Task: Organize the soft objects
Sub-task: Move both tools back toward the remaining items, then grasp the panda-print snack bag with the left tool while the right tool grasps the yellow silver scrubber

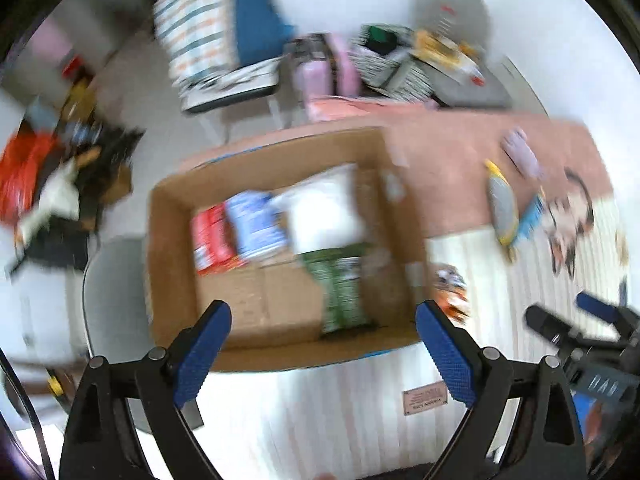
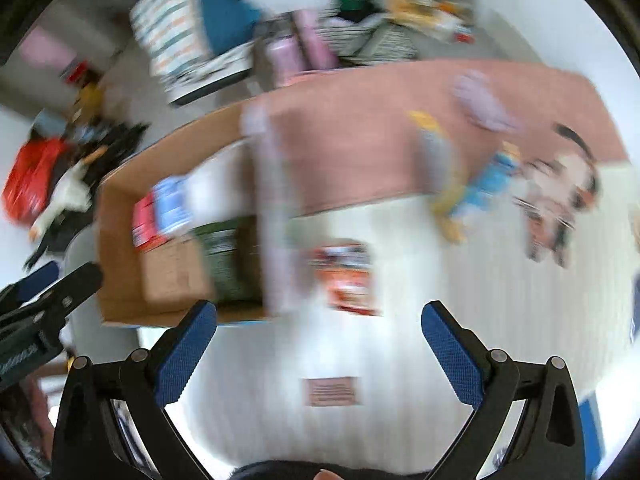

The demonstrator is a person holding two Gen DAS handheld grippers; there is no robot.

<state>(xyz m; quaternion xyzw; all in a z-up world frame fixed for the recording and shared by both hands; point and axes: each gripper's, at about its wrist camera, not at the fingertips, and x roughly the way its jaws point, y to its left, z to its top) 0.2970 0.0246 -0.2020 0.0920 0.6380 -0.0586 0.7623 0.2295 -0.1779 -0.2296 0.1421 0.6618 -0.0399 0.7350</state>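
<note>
An open cardboard box sits on the bed and holds a red pack, a blue pack, a white pillow-like pack and a green pack. My left gripper is open and empty above the box's near wall. My right gripper is open and empty above the white cover; an orange pack lies just ahead of it, beside the box. Soft toys lie to the right: a grey and yellow one, a blue one, a lilac one and a white, brown and black one.
A pink blanket covers the far part of the bed and a white ribbed cover the near part. Beyond the bed stand a striped bin, baskets and floor clutter. Both views are motion-blurred.
</note>
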